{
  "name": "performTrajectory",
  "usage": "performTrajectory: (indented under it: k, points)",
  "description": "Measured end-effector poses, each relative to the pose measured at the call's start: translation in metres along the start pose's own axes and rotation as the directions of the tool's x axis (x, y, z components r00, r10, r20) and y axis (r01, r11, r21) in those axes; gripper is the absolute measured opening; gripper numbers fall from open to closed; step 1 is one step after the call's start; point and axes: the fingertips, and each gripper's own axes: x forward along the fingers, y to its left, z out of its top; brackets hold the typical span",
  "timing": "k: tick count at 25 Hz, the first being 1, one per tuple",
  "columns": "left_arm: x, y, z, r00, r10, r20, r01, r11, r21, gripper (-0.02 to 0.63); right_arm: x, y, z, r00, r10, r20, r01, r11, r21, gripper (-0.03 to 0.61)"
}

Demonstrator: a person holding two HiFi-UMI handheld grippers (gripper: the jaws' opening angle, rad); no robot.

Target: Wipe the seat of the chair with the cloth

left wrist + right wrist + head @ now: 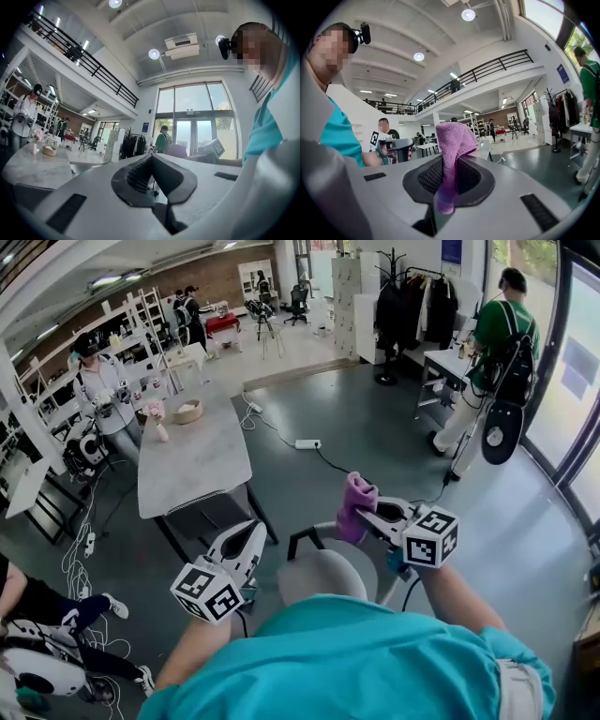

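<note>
In the head view a pale grey chair seat (319, 576) with a dark frame stands just in front of my body, partly hidden by my teal shirt. My right gripper (367, 512) is held above the seat's far right side, shut on a purple cloth (354, 507) that stands up out of its jaws. In the right gripper view the cloth (453, 143) is pinched between the dark pads, and the gripper (449, 164) points up into the room. My left gripper (253, 532) hovers over the seat's left edge, shut and empty. Its tips (152, 158) meet with nothing between them.
A grey table (192, 460) with a bowl (187, 411) and a small vase stands beyond the chair on the left, a person (98, 390) at its far end. A power strip (307, 443) and cables lie on the floor. Another person (497, 334) stands at the right.
</note>
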Motion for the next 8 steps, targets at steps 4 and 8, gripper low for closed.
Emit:
performTrajectory:
  k: [4,8]
  points:
    - [0.0006,0.0028,-0.0009,1.0,0.001,0.003,-0.001,1.0,0.002,-0.005,0.0018,-0.0013,-0.0009,1.0,0.004,-0.007,-0.004,1.0,-0.012,0.044]
    - [0.0002,0.0082,-0.0025,1.0,0.0,0.001,0.0,1.0,0.001,-0.005,0.0062,-0.0021,0.0001,1.0,0.003,-0.006,-0.003,1.0,-0.023,0.044]
